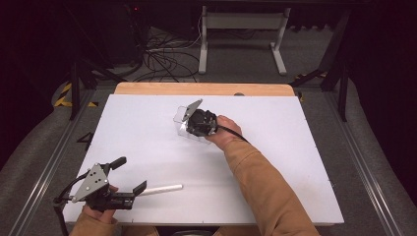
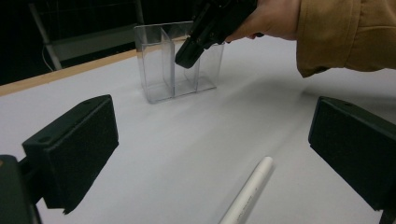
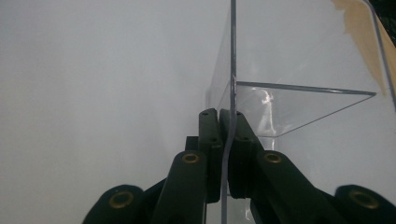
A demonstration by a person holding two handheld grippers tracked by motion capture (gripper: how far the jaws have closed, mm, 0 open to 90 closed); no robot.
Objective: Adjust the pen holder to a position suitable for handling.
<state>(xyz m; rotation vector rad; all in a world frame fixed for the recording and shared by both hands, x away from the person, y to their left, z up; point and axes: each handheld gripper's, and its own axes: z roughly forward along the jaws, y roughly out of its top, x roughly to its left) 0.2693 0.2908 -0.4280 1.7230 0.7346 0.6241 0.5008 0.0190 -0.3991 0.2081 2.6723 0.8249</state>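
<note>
Right gripper (image 1: pixel 189 125) clamped on box (image 2: pixel 175 65) wall, box mid-table. Left gripper (image 1: pixel 129 178) wide, empty. Tube (image 1: pixel 160 189) lies just ahead of left jaws, flat, long axis running toward box. Left hand nearer tube: likely its pick.

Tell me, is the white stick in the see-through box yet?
Not yet. Done: the right gripper has pinched a wall of the clear box. In hand: the open left gripper sits by the white tube. Left: grabbing the tube and probably dropping it in.
</note>
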